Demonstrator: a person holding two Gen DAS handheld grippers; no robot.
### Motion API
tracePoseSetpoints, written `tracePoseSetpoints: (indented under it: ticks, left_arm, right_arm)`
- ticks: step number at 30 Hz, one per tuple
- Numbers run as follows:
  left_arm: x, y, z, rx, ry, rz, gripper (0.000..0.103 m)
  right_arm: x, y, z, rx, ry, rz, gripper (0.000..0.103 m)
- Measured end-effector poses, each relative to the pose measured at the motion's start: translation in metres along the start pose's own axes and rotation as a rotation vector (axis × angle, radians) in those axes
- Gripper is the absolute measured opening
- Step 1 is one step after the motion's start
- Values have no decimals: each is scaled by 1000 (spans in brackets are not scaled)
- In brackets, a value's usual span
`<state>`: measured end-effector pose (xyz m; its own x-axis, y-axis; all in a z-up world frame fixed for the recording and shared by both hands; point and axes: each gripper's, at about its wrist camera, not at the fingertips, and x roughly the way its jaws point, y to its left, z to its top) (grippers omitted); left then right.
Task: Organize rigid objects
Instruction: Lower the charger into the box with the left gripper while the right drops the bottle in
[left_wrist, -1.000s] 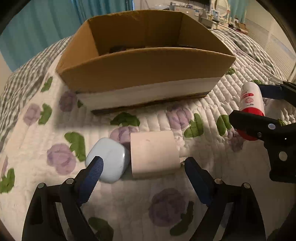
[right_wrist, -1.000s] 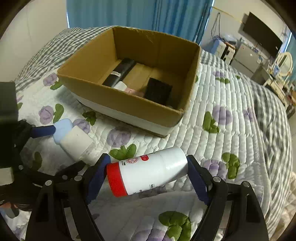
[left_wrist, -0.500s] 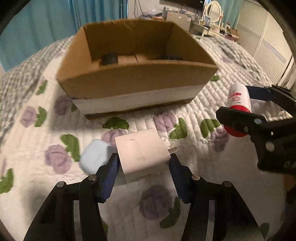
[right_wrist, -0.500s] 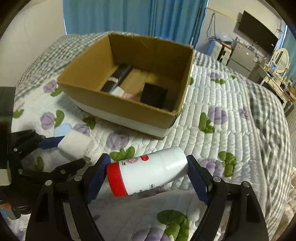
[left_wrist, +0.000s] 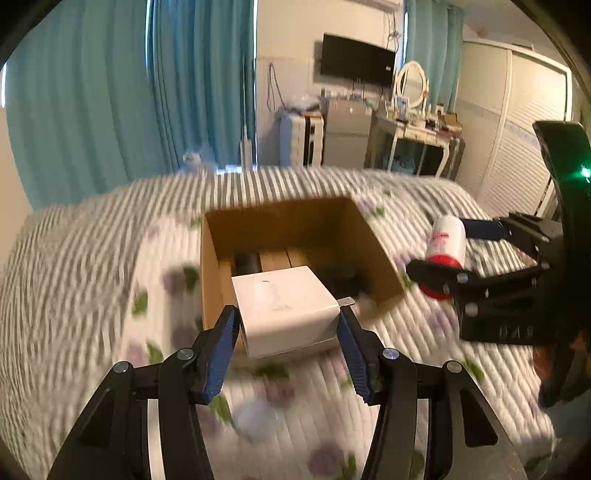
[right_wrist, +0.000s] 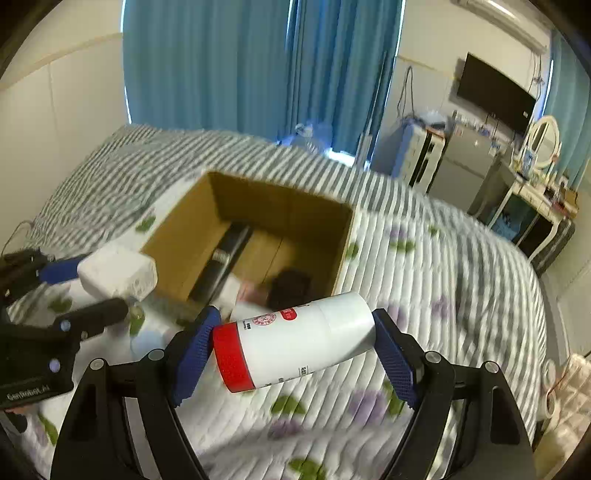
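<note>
My left gripper (left_wrist: 286, 332) is shut on a white charger block (left_wrist: 286, 306) with metal prongs to the right, held in the air in front of the open cardboard box (left_wrist: 373, 254). My right gripper (right_wrist: 291, 347) is shut on a white bottle with a red cap (right_wrist: 295, 345), held sideways above the quilt, near the box (right_wrist: 343, 240). The box holds a black tube (right_wrist: 221, 258) and other dark and pale items. A pale blue earbud case (left_wrist: 256, 419) lies blurred on the quilt below the left gripper. The right gripper with the bottle (left_wrist: 445, 240) shows at the right of the left wrist view.
The flowered quilt (right_wrist: 443, 295) covers the bed, with grey checks towards the far side. Blue curtains (left_wrist: 110, 110), a dresser with a mirror (left_wrist: 413, 122) and a wall TV (left_wrist: 356, 61) stand beyond the bed.
My left gripper has closed on the charger block and lifted it off the quilt towards the box, leaving the blue case behind. My right gripper has risen with the bottle still in it.
</note>
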<state>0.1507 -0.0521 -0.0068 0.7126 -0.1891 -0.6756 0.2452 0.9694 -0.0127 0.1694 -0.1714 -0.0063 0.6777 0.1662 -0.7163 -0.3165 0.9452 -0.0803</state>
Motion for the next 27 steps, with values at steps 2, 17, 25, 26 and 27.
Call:
tracePoseSetpoints:
  ticks: [2,17,25,26,27]
  left_arm:
    - [15,0,18,5,0,0,55]
    - [121,5,35,-9,87,17,57]
    - [100,10,40,-14,89,66,68]
    - [93,13,40,-15,76,68,68]
    - [88,16,39,-15,70,73,68]
  right_arm:
    - [3,-4,15,-1,-17,-8,82]
    - [65,-31,47,12,12,4,82]
    - [67,-35,48,23,9,10,82]
    - [65,-35,51,23,5,6,82]
    - [63,-35,53,23,3,3,82]
